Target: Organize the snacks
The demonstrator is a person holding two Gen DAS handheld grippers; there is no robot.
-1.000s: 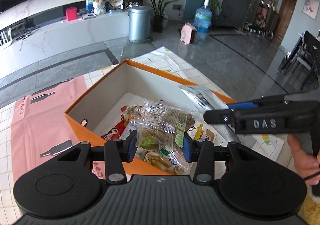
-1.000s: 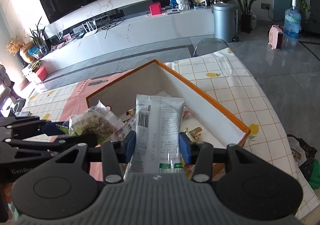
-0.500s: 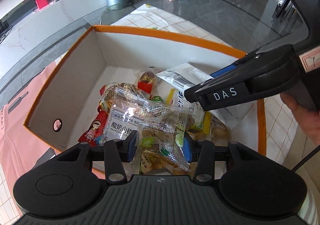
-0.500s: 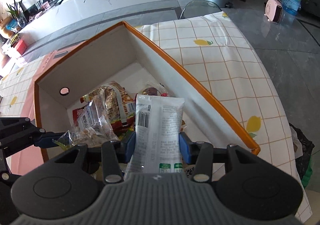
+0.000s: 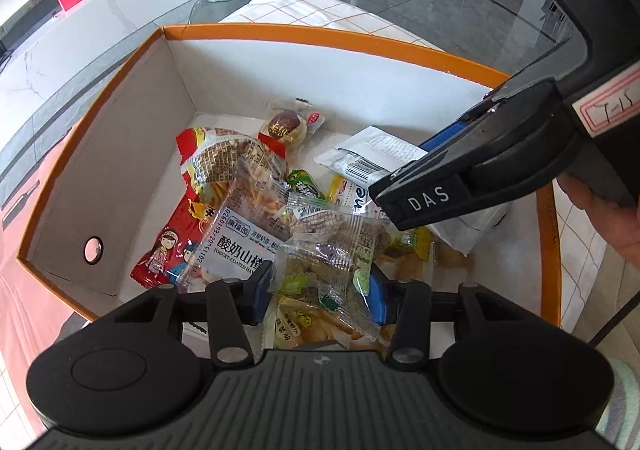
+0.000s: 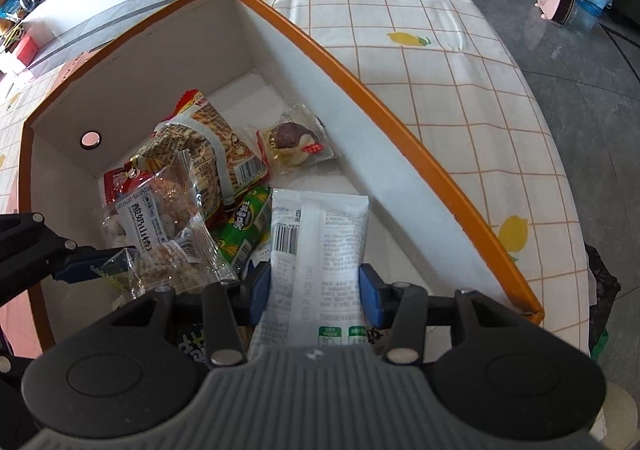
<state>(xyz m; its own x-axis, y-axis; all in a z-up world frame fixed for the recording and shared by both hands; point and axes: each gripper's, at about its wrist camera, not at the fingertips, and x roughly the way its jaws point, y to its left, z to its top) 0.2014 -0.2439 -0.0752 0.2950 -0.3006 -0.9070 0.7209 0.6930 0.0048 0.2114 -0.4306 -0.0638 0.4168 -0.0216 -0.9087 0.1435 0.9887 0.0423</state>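
My left claw (image 5: 318, 292) has a clear-wrapped snack packet (image 5: 334, 250) between its blue pads, and its jaws are opening; the packet's lower end is cut off behind the claw body, and I cannot tell whether the pads still press it. My right claw (image 6: 316, 292) is clamped on a white snack pouch (image 6: 318, 246), whose bottom edge disappears under the claw body. Both hang inside the one orange-rimmed box (image 5: 320, 36), just above a heap of snacks. Ahead of the right claw I count a green packet (image 6: 244, 228), a red-and-tan biscuit bag (image 6: 212, 154) and a round cake in clear wrap (image 6: 292, 140); those underneath overlap too much to count. Right of the box lies the checked tabletop (image 6: 460, 62).
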